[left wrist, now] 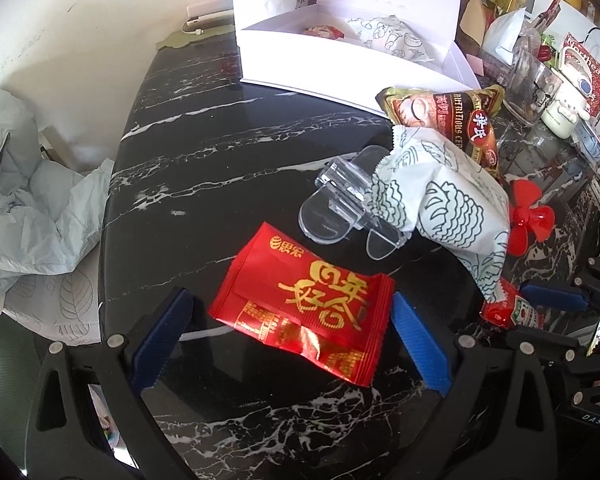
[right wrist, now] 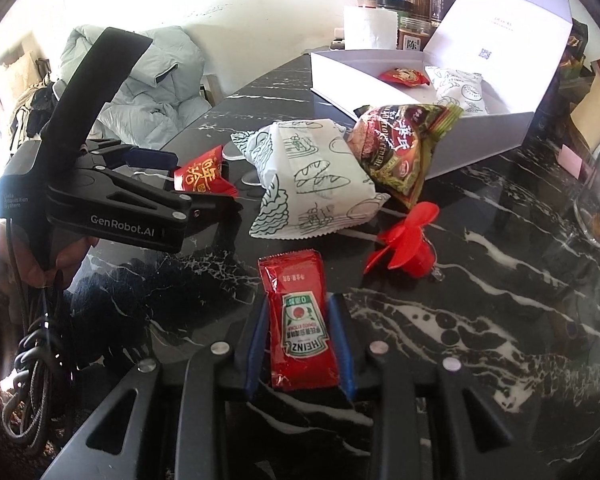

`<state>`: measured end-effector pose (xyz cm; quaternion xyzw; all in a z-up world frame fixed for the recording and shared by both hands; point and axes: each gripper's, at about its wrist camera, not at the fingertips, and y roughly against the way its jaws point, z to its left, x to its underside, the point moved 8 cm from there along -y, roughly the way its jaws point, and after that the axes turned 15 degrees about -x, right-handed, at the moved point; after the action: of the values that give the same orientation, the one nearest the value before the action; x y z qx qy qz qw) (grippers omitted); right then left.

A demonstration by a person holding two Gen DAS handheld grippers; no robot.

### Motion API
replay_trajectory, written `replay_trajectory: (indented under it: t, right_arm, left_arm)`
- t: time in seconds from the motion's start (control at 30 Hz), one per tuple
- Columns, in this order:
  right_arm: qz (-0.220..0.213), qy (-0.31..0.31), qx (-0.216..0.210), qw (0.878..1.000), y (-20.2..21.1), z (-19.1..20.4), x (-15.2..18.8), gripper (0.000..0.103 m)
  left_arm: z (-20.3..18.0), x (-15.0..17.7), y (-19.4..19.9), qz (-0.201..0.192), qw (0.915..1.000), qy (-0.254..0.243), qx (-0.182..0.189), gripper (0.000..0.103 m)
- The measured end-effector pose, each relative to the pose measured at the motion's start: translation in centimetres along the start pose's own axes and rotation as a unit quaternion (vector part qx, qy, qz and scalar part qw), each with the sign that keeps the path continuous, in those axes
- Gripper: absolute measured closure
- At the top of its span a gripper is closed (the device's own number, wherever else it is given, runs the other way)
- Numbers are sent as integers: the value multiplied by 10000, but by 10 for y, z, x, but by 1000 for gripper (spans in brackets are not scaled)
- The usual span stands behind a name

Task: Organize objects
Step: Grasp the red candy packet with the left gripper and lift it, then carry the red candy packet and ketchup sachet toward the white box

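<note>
A red snack packet with gold characters [left wrist: 304,308] lies on the black marble table between the fingers of my open left gripper [left wrist: 288,336]; the pads stand apart from its edges. It also shows in the right wrist view [right wrist: 202,176]. My right gripper [right wrist: 300,340] is shut on a red Heinz ketchup sachet [right wrist: 300,320], seen in the left wrist view [left wrist: 514,312]. A white bread packet [left wrist: 440,204] [right wrist: 312,176] and a brown cereal packet [left wrist: 456,116] [right wrist: 400,144] lie ahead. An open white box [left wrist: 340,60] [right wrist: 480,132] at the back holds a red packet and a white packet.
A clear plastic holder [left wrist: 340,208] lies beside the bread packet. A red plastic propeller [left wrist: 528,216] [right wrist: 408,244] sits to the right. Jars and a paper roll [right wrist: 370,28] stand behind the box. A pale jacket [left wrist: 28,200] lies left of the table. Glassware [right wrist: 598,200] stands at the right.
</note>
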<state>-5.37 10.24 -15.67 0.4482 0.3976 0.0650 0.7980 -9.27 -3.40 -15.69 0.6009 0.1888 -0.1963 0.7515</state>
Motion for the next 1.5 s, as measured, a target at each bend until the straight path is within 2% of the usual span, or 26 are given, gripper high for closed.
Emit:
replay_trajectory:
  t: [0.07,0.23,0.4,0.47,0.5,0.67,0.8,1.5]
  right_arm:
    - [-7,23,12,10000,0,0,0,72]
    - [-128,-60,-33,9999,0,-2,-1,72]
    - [-209,-248,-123,9994,3,-6,-1,80]
    - [-224,-297,-177,9992,3,-6,-2,80]
    - [-230,-313,-214,9990,3,-5,-2,80]
    - [-243,-358,-239,9988,4,-6,-1,80]
    - [-272,-463,-273,9982,5,-8,-1,80]
    - [-456,-351,-322,9978,18,-1,-2,81]
  left_arm:
    - [0,0,1,-29,10000,1,6,4]
    - [-3,1,7,-202,9997,-72,103,18]
    - [0,0,13,-215,9987,156,433,29]
    - [1,0,15,-201,9981,204,539,37]
    - [-1,0,17,-193,9981,192,560,46]
    - [-5,2,20,-185,9982,114,568,58]
    - [-7,4,22,-111,9970,177,745,80]
    - [-6,7,41,-177,9970,173,730,81]
